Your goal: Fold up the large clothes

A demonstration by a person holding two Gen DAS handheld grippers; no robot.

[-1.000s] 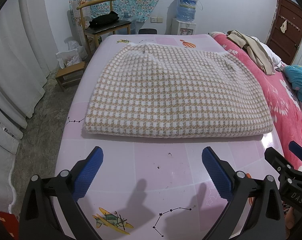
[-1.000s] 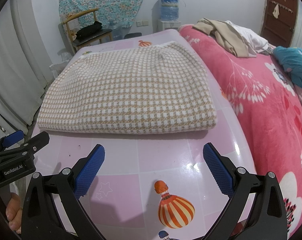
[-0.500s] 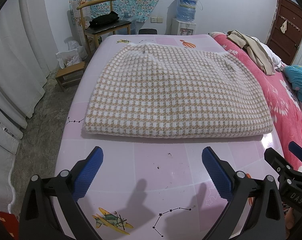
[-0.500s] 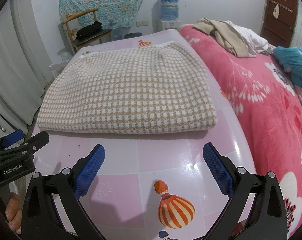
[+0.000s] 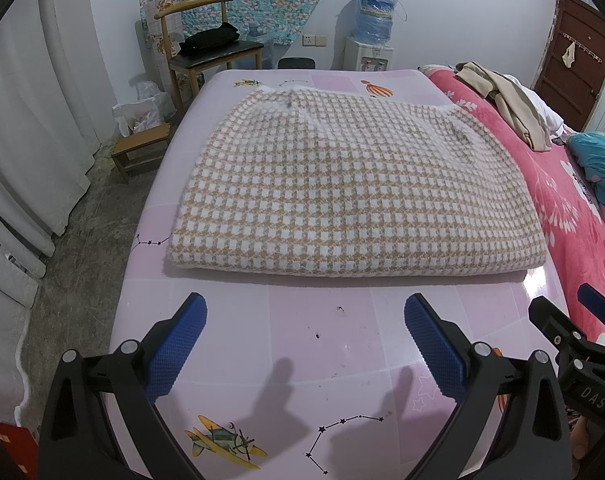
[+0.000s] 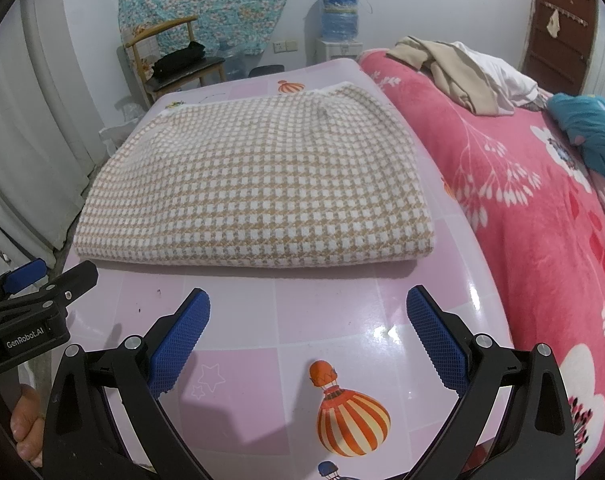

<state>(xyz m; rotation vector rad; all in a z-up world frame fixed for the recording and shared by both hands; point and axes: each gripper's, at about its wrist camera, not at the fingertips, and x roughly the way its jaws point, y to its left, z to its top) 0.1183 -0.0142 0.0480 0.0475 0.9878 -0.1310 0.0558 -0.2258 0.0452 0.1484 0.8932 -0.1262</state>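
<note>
I see even, soft indoor light and sharp focus in both views. My left gripper [image 5: 304,344] throws two finger shadows toward me on the pink sheet [image 5: 342,360]. Just ahead-right of my right gripper [image 6: 308,332], glare glints. Fisheye bending darkens every corner.

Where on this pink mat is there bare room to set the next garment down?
The widest bare patch is the near strip of pink mat between the folded checked garment and the two open grippers, left gripper and right gripper. A narrow strip runs behind the garment. The pink blanket already carries beige clothes.
</note>
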